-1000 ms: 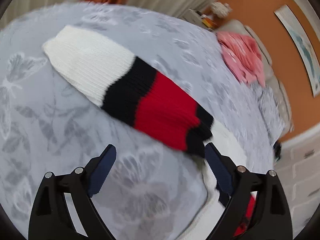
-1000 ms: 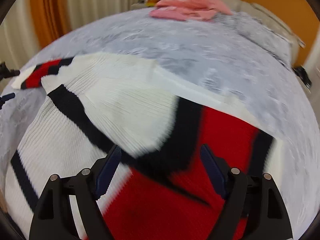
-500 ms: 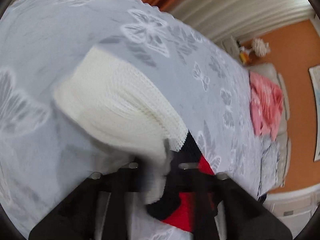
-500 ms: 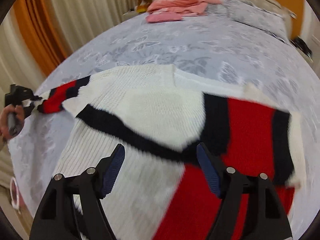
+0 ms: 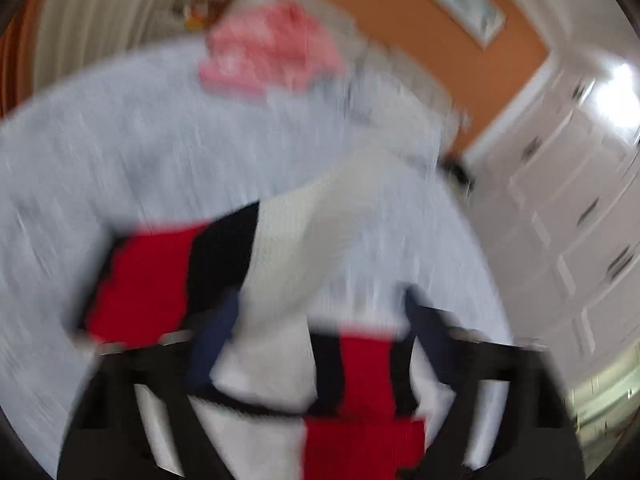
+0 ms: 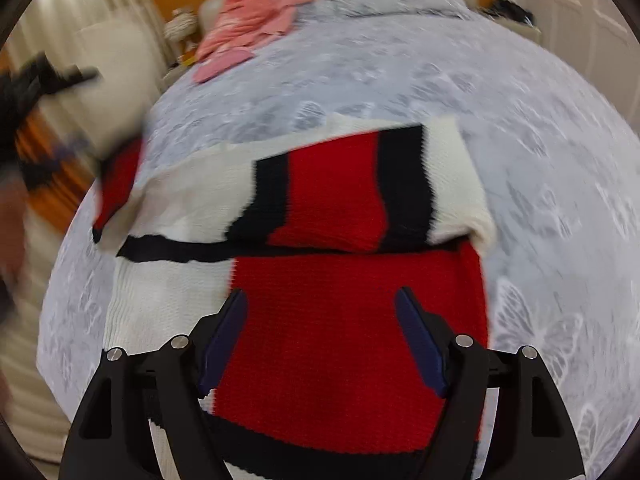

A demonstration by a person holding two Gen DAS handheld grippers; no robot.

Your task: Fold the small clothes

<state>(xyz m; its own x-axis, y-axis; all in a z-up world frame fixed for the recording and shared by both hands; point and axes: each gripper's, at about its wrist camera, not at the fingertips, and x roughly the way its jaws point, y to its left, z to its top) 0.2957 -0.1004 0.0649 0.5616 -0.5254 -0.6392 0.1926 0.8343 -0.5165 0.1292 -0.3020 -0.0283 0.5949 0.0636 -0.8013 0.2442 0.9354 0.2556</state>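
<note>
white, red and black knitted sweater (image 6: 340,300) spread on grey bedspread with pale butterfly print (image 6: 520,128); one sleeve folded across the red body panel, the other sleeve (image 5: 200,264) lying out to the side, badly blurred in the left wrist view. right gripper (image 6: 322,336) above the red panel, jaws wide apart, nothing pinched. left gripper (image 5: 316,344) over the sweater, jaws opening, knit visible between the blue pads (image 5: 212,340) but not pressed by them. pile of pink clothes (image 6: 256,20) well apart at the bed's far end, near an orange wall (image 5: 400,40).
</note>
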